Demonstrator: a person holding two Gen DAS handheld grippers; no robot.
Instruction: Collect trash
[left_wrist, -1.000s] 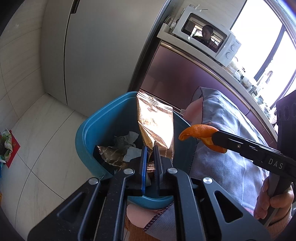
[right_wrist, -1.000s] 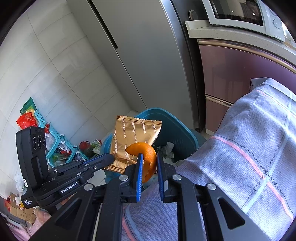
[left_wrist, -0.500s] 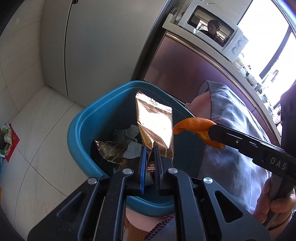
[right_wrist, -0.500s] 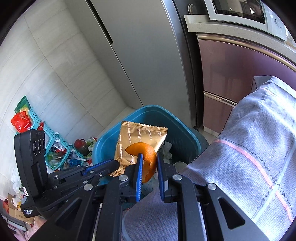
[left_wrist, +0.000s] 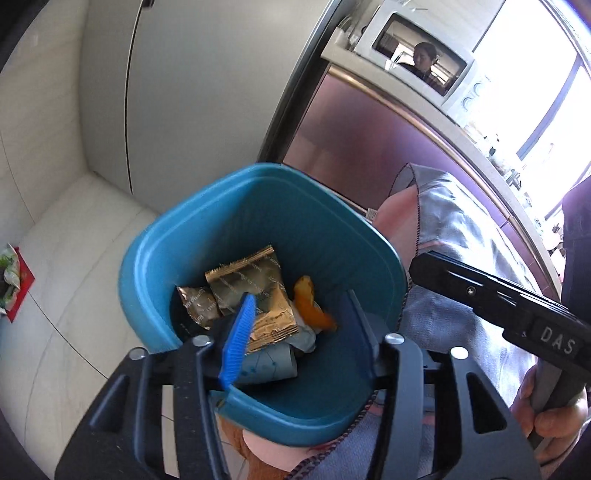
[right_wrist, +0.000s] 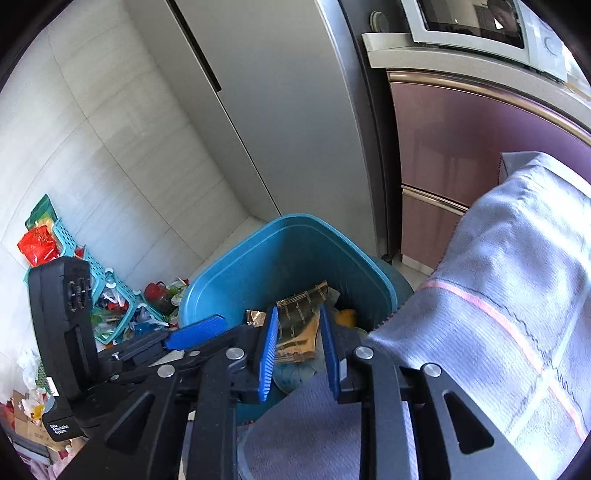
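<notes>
A blue bin (left_wrist: 147, 258) stands on the floor below both grippers. In it lie a gold snack wrapper (left_wrist: 255, 288), an orange peel (left_wrist: 308, 304), a smaller gold wrapper and crumpled paper. My left gripper (left_wrist: 300, 299) hangs over the bin's near rim, its jaws opening, with nothing pressed between them. My right gripper (right_wrist: 298, 314) is also over the bin, its jaws opening and empty. Through its gap I see the wrapper (right_wrist: 301, 328) below, and the peel (right_wrist: 347, 317) beside it. The left gripper's blue pad (right_wrist: 195, 330) shows at its left.
A grey cloth (right_wrist: 498, 295) with pink stripes hangs right of the bin (right_wrist: 229, 266). A tall grey fridge (right_wrist: 277, 110) stands behind, and a microwave (left_wrist: 424, 66) sits on a purple cabinet. Teal baskets with bags (right_wrist: 92, 295) clutter the floor at left. A hand (left_wrist: 554, 417) holds the right gripper's handle.
Both grippers have opened. The gold wrapper has dropped from the left gripper and the orange peel from the right one, and both now lie in the bin.
</notes>
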